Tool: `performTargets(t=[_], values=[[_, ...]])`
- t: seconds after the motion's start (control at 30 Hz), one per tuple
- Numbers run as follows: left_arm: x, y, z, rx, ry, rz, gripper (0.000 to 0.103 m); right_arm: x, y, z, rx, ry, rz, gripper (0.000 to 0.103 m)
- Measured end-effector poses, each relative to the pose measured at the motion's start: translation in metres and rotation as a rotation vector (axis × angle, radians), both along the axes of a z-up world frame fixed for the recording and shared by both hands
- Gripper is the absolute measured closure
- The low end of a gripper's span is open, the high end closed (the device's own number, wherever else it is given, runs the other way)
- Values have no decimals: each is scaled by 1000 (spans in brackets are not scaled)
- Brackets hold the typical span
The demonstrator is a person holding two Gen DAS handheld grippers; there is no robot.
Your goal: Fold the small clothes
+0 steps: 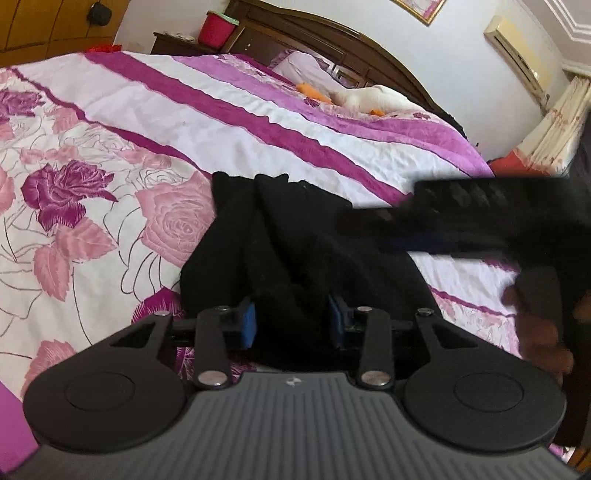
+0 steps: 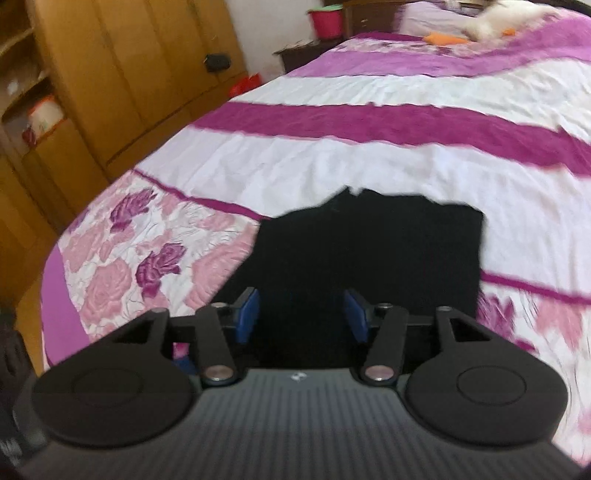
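A black garment (image 1: 295, 236) lies rumpled on the floral pink and purple bedspread (image 1: 110, 177). My left gripper (image 1: 291, 323) has its blue pads apart, with a bunch of the black cloth between them. In the left wrist view my right gripper (image 1: 461, 218) shows as a blurred black bar over the garment's right side, with a hand below it. In the right wrist view the garment (image 2: 369, 251) fills the middle, and my right gripper (image 2: 301, 314) stands over its near edge with its blue pads wide apart. I cannot tell whether either one grips the cloth.
A white soft toy with orange parts (image 1: 369, 98) lies near the pillows at the dark wooden headboard (image 1: 332, 37). A red bucket (image 1: 216, 27) stands on a nightstand. A wooden wardrobe (image 2: 122, 74) stands left of the bed.
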State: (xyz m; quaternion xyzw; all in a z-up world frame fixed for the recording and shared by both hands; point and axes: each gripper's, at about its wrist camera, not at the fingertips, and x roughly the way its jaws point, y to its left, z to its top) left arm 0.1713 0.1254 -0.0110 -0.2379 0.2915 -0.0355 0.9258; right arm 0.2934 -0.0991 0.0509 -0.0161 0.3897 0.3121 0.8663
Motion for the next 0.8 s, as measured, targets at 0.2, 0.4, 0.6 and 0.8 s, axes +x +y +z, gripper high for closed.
performTargets(t=[0.2, 0.4, 0.6, 0.8], values=[[-1, 5, -1, -32, -26, 11, 59, 39, 60, -9, -122, 103, 47, 50], [0, 3, 2, 9, -55, 8, 59, 61, 87, -30, -267, 88, 20, 52], [1, 2, 1, 34, -73, 0, 60, 67, 76, -34, -234, 102, 4, 88], [-2, -4, 5, 52, -113, -1, 85, 65, 61, -29, -118, 81, -5, 95]])
